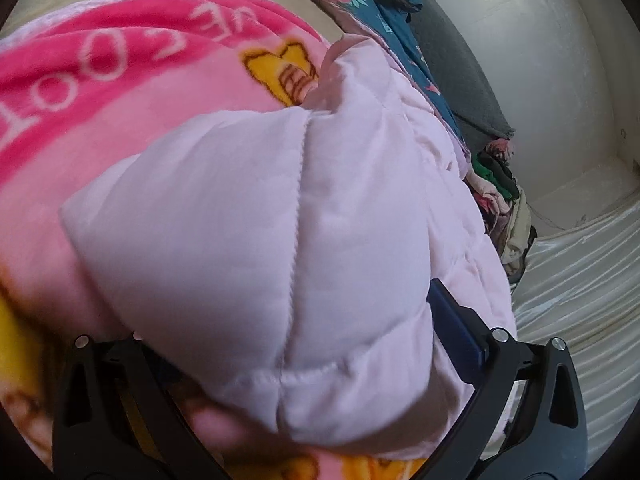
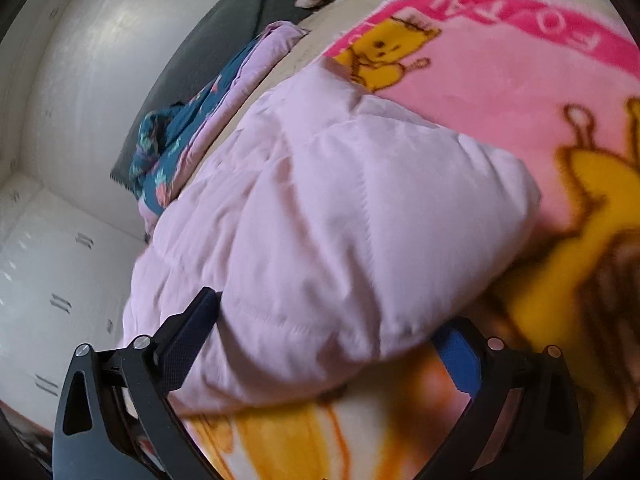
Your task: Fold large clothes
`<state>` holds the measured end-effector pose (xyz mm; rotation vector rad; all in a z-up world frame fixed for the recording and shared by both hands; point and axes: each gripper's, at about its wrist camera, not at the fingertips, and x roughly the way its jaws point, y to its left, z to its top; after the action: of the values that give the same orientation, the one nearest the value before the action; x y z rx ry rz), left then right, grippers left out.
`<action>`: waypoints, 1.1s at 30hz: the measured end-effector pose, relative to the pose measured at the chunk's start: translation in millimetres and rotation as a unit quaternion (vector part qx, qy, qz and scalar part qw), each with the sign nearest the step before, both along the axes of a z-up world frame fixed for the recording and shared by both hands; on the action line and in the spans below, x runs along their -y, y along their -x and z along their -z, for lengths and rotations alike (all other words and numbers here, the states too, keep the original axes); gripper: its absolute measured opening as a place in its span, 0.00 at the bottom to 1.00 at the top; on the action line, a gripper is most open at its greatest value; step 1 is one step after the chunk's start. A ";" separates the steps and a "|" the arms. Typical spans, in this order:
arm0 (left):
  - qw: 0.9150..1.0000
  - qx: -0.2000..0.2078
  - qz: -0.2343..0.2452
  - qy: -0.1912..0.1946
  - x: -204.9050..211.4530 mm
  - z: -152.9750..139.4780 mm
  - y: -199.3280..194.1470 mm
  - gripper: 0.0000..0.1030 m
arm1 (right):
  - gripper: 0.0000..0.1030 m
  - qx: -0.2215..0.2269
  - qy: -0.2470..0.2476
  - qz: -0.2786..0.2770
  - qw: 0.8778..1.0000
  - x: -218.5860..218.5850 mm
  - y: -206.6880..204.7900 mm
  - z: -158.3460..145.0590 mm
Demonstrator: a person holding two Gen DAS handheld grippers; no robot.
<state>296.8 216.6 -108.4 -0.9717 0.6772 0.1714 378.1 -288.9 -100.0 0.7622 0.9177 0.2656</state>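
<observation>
A pale pink quilted puffer jacket (image 1: pixel 256 216) lies bunched on a pink and yellow cartoon fleece blanket (image 1: pixel 100 80). My left gripper (image 1: pixel 288 320) is open wide, and a padded fold of the jacket bulges between its fingers. The right finger (image 1: pixel 456 336) shows against the jacket's side, while the left finger is mostly hidden under the fabric. In the right wrist view the same jacket (image 2: pixel 340 220) rests on the blanket (image 2: pixel 500 92). My right gripper (image 2: pixel 326 316) also stands open, its left finger (image 2: pixel 188 332) pressed into the jacket's edge.
A teal floral garment (image 1: pixel 384 12) and a grey cloth (image 1: pixel 460 68) lie beyond the jacket, with a heap of mixed clothes (image 1: pixel 496 184) behind. White striped bedding (image 1: pixel 580 288) is at the right. A white wall (image 2: pixel 80 120) rises at the left.
</observation>
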 end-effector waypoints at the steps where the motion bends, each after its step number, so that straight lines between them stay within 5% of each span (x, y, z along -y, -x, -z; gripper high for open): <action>1: 1.000 0.000 0.003 -0.005 -0.4 -0.3 -1.3 0.92 | 0.96 0.002 -0.005 0.002 1.000 0.4 -3.1 2.5; 8: 0.999 -0.002 0.017 -0.036 -0.5 -4.8 -8.5 0.86 | 0.95 0.035 0.000 -0.002 0.999 -6.6 -15.0 10.0; 13: 0.997 -0.003 0.031 -0.077 3.2 -15.6 -14.2 0.66 | 0.59 0.082 0.047 -0.037 0.995 -17.6 -5.9 -8.4; 16: 0.993 -0.001 0.040 -0.109 9.9 -27.1 -15.9 0.51 | 0.49 0.107 0.094 -0.055 0.988 -27.8 -0.8 -23.1; 22: 0.985 0.005 0.052 -0.165 20.3 -46.8 -17.3 0.35 | 0.42 0.141 0.169 -0.082 0.972 -47.3 3.8 -42.3; 33: 0.972 0.012 0.061 -0.226 40.0 -77.4 19.7 0.31 | 0.39 0.191 0.227 -0.127 0.947 -56.7 36.4 -79.8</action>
<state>277.2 176.6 -31.0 -0.4931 0.6365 0.1948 341.7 -232.2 -20.2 0.1525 0.6668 0.3945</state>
